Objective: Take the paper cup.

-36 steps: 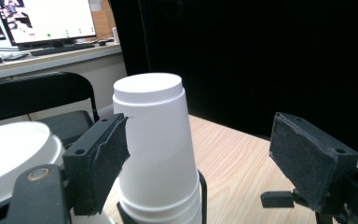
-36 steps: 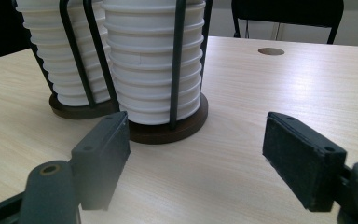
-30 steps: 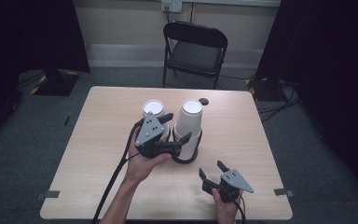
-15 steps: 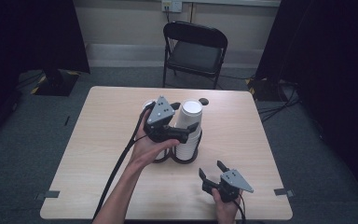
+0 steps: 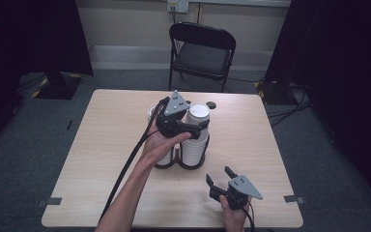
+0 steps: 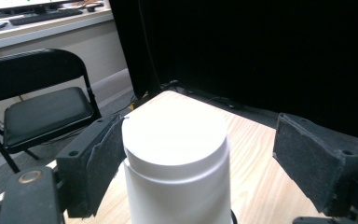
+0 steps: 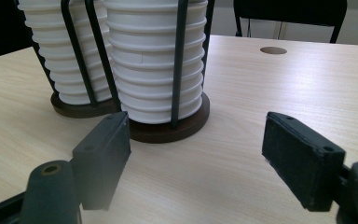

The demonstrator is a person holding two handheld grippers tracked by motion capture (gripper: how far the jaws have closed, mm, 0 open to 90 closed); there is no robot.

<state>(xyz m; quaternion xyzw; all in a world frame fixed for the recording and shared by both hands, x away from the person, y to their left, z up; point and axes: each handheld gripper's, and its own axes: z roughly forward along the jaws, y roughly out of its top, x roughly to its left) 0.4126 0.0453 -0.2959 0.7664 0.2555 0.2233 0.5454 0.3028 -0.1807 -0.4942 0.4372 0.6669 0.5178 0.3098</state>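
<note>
Two tall stacks of white paper cups stand in a black wire holder (image 5: 189, 165) mid-table. My left gripper (image 5: 199, 121) is level with the top of the right stack (image 5: 193, 145), open. In the left gripper view its jaws straddle the top cup (image 6: 175, 154): one pad (image 6: 105, 158) touches the cup's side and the other pad (image 6: 307, 158) stands well apart. A hand partly hides the left stack (image 5: 152, 112). My right gripper (image 5: 219, 175) rests low near the front edge, open and holding nothing; it faces the holder's round base (image 7: 168, 130) and both stacks.
A black folding chair (image 5: 200, 53) stands behind the table's far edge. A small dark round spot (image 5: 211, 104) lies on the tabletop behind the cups. The left gripper's cable (image 5: 125, 164) trails back across the table's front left.
My left gripper rose from the front of the stacks and moved right, up to the top of the right stack. The right gripper stayed put.
</note>
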